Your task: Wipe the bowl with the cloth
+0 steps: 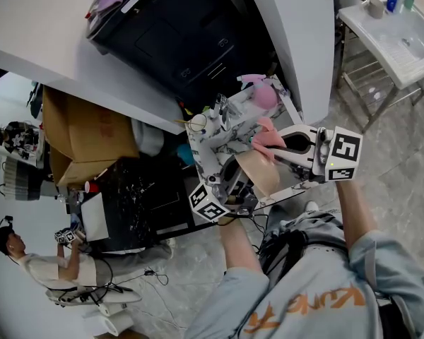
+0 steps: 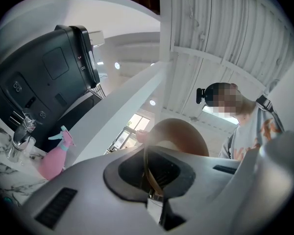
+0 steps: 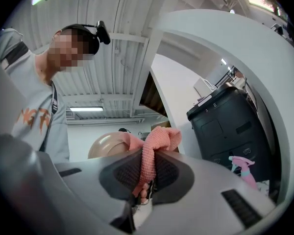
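A grey stone-look floor runs under a white partition wall, with a black cabinet (image 1: 177,34) against it, an open cardboard box (image 1: 85,133) to the left and a white sink (image 1: 403,37) at the upper right. A marble-patterned table (image 1: 201,154) stands just ahead of the person, and a pink spray bottle (image 1: 263,94) stands upright at its far side. Another person (image 1: 35,260) sits at the lower left, well apart.

Both grippers are raised above the near edge of the table. The left gripper (image 2: 154,182) is clamped on the thin rim of a tan bowl (image 2: 179,136), which is held off the table and tipped on edge, with its rim running between the jaws. The right gripper (image 3: 146,173) is closed on a pink knitted cloth (image 3: 159,138); a fold is pinched between the pads and the rest bunches out past the jaw tips. In the head view the cloth lies at the bowl's upper rim, between the two grippers. Whether it presses on the bowl's surface cannot be told
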